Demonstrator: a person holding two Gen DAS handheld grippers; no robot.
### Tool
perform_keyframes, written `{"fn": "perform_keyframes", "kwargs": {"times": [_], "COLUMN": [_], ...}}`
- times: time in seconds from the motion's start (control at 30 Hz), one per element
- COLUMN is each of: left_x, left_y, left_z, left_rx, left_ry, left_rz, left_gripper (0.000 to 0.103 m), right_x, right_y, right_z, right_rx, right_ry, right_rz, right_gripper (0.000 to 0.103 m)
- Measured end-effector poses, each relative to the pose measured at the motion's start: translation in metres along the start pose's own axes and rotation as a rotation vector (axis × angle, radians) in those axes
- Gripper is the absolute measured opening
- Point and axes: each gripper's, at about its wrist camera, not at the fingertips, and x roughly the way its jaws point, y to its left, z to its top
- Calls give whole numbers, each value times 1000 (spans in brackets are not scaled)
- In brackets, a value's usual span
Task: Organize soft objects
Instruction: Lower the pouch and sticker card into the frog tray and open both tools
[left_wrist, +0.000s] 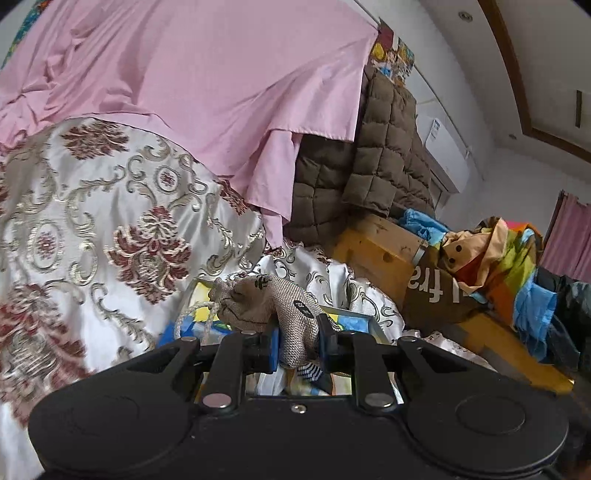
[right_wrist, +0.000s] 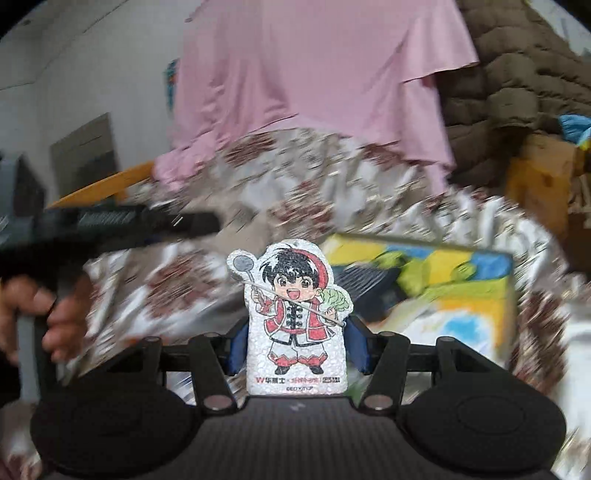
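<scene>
The burlap pouch (left_wrist: 273, 306), a little drawstring sack with black printed marks, sits pinched in the left gripper (left_wrist: 297, 341), whose jaws are nearly closed on its woven cloth, above a colourful box (left_wrist: 364, 325). The cartoon pillow (right_wrist: 293, 321), a flat white cushion printed with a boy holding a ladle, stands upright in the right gripper (right_wrist: 295, 349), both blue pads pressing its sides. Beneath both lies a floral bedspread (left_wrist: 110, 229); behind hang a pink sheet (left_wrist: 207, 85) and a brown quilt (left_wrist: 384, 147).
</scene>
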Motion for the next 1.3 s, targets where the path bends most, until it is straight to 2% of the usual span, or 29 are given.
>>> {"fn": "perform_keyframes", "kwargs": {"times": [0.17, 0.43, 0.73, 0.9, 1.0, 1.07, 1.13, 1.3], "left_x": [53, 121, 142, 140, 134, 127, 120, 93], "left_y": [-3, -11, 2, 8, 7, 8, 9, 7], "left_z": [6, -3, -22, -24, -25, -25, -26, -27], "left_rx": [2, 48, 20, 3, 8, 2, -13, -19], "left_ry": [28, 101, 169, 194, 197, 188, 177, 148], "left_rz": [-3, -2, 32, 63, 89, 104, 115, 142], "left_gripper": [21, 21, 22, 27, 35, 48, 57, 73], "right_x": [46, 95, 111, 114, 112, 107, 100, 76], "right_y": [-46, -87, -87, -80, -76, -73, -70, -59], "right_z": [25, 20, 6, 2, 2, 2, 3, 5], "right_rx": [85, 143, 121, 108, 106, 106, 101, 99], "right_ry": [-1, 74, 119, 134, 134, 128, 116, 83], "right_rz": [-118, -223, -253, -258, -257, -260, -264, -259], "right_gripper": [59, 59, 59, 60, 63, 75, 81, 88]}}
